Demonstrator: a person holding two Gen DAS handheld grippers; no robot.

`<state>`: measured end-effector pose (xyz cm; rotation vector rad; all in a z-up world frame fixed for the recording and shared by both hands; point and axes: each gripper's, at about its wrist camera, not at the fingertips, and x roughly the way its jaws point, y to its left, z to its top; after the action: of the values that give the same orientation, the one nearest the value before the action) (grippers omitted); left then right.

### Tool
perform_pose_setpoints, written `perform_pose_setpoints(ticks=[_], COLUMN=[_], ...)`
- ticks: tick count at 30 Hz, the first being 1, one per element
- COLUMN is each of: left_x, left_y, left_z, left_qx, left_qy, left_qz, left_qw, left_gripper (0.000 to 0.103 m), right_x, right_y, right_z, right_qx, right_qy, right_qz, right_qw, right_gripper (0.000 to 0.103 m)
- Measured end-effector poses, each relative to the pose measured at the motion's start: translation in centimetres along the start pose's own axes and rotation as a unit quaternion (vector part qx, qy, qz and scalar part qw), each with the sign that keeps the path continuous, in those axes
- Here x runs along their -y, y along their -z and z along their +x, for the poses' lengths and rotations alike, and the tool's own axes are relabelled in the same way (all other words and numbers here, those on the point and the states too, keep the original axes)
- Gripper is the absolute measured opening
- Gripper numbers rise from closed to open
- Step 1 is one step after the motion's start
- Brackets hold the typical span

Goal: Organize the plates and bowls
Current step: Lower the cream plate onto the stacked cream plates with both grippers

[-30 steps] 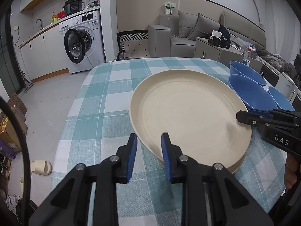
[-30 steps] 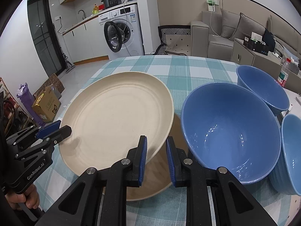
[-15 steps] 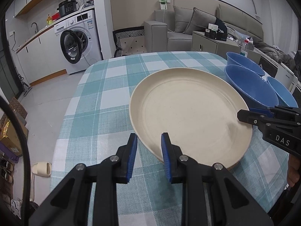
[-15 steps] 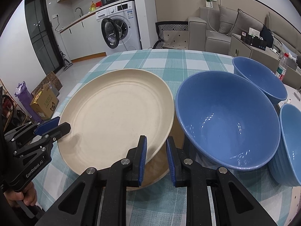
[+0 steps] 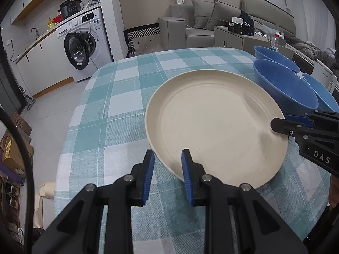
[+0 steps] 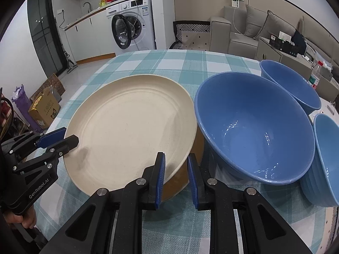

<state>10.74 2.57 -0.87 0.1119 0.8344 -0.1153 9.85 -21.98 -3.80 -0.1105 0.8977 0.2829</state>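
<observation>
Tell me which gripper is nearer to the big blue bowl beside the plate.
Right. The right gripper sits at the plate's edge right beside the big blue bowl; the left gripper is at the plate's opposite edge.

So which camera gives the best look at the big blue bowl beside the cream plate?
The right wrist view: the big blue bowl shows its whole glossy inside. In the left wrist view it sits at the edge, mostly rim.
</observation>
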Motion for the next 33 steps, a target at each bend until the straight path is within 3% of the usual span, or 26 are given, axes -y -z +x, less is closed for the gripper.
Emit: perform_pose_setpoints(ticks=[23,33], left_x=[1.5,1.6], left_y=[0.3,0.4], left_z=[0.3,0.8], left_qx=[-0.003,-0.007], left_qy=[-0.012,-0.012], left_qz=[0.03,0.034], left_qw=[0.9995,0.9993], left_gripper=[0.025,0.028], right_x=[-0.8,-0.6], right_y=[0.6,0.9], right_z=[0.0,0.5], right_qx=[0.004,0.002], right_qy=[0.052,0.055], right_qz=[-0.032,-0.033], right_qw=[0.998,0.998], right_gripper=[0.022,0.023])
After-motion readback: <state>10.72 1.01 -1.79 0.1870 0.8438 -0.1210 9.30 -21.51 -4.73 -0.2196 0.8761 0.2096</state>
